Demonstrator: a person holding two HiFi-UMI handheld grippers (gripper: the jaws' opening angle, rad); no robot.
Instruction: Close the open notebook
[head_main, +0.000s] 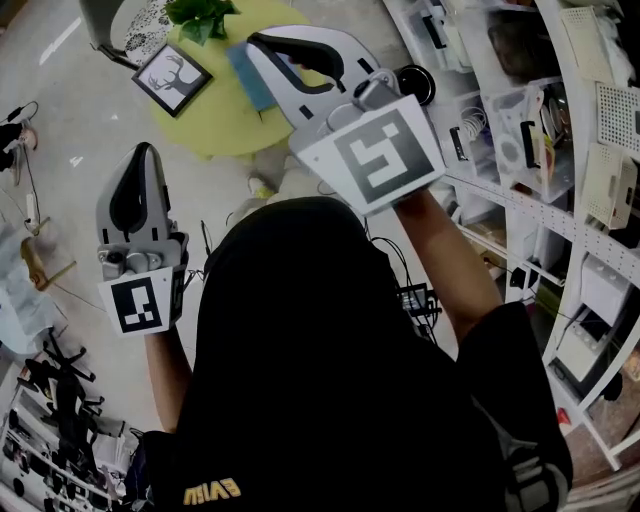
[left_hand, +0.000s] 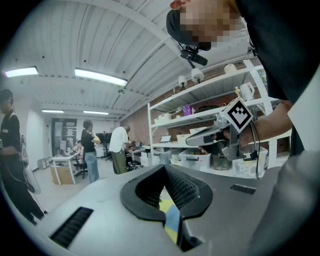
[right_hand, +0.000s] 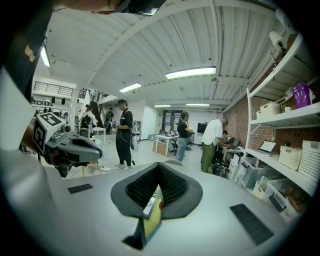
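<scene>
A blue notebook (head_main: 250, 82) lies on the round yellow-green table (head_main: 215, 125) far below, half hidden behind my right gripper (head_main: 258, 44); I cannot tell whether it lies open. Both grippers are held up in the air, well away from the table. The right gripper is shut with nothing in it. My left gripper (head_main: 147, 152) hangs lower at the left, also shut and empty. In the left gripper view the closed jaws (left_hand: 165, 172) leave a slit that shows a strip of the blue notebook (left_hand: 173, 220). In the right gripper view the gripper (right_hand: 159, 169) is shut too.
On the table stand a framed deer picture (head_main: 172, 78) and a green plant (head_main: 203, 15). White shelving (head_main: 560, 200) with bins runs along the right. Cables lie on the floor (head_main: 75, 110). Several people stand at desks in the distance (right_hand: 125, 132).
</scene>
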